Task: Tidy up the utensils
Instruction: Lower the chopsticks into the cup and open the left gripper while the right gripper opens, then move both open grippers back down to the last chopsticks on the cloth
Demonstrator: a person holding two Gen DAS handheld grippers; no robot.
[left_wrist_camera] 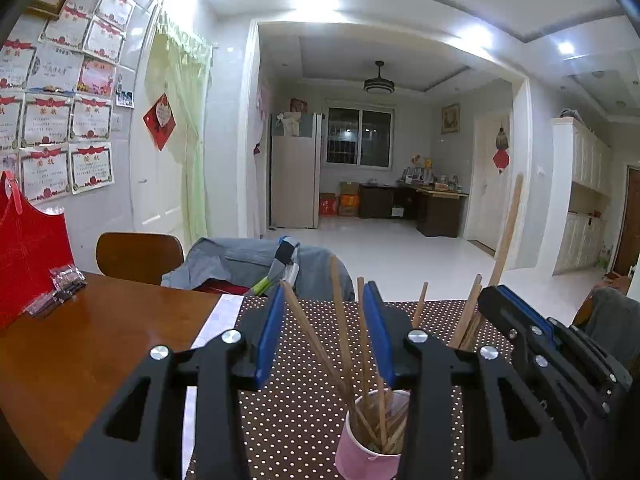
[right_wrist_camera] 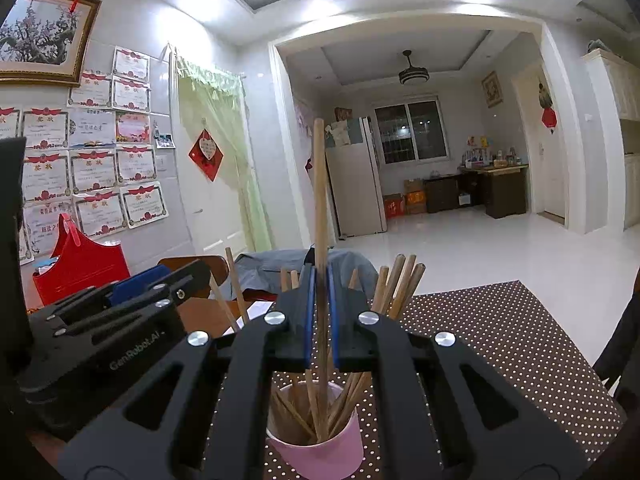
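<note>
A pink cup (left_wrist_camera: 362, 450) stands on the dotted brown mat (left_wrist_camera: 304, 400) and holds several wooden chopsticks (left_wrist_camera: 340, 332). My left gripper (left_wrist_camera: 326, 328) is open above the cup, its blue pads either side of the chopstick tops, gripping nothing. In the right wrist view the same pink cup (right_wrist_camera: 320, 454) sits just below my right gripper (right_wrist_camera: 321, 312), which is shut on one upright chopstick (right_wrist_camera: 320, 200) whose lower end reaches into the cup. The right gripper (left_wrist_camera: 532, 332) also shows at the right of the left wrist view, with that chopstick (left_wrist_camera: 508, 228) rising from it.
A red gift bag (left_wrist_camera: 28, 248) and a small packet (left_wrist_camera: 60, 288) sit on the wooden table (left_wrist_camera: 80, 352) at the left. A chair (left_wrist_camera: 136, 256) and a chair draped with a grey jacket (left_wrist_camera: 240, 260) stand behind the table. The left gripper's body (right_wrist_camera: 100, 336) is close at left.
</note>
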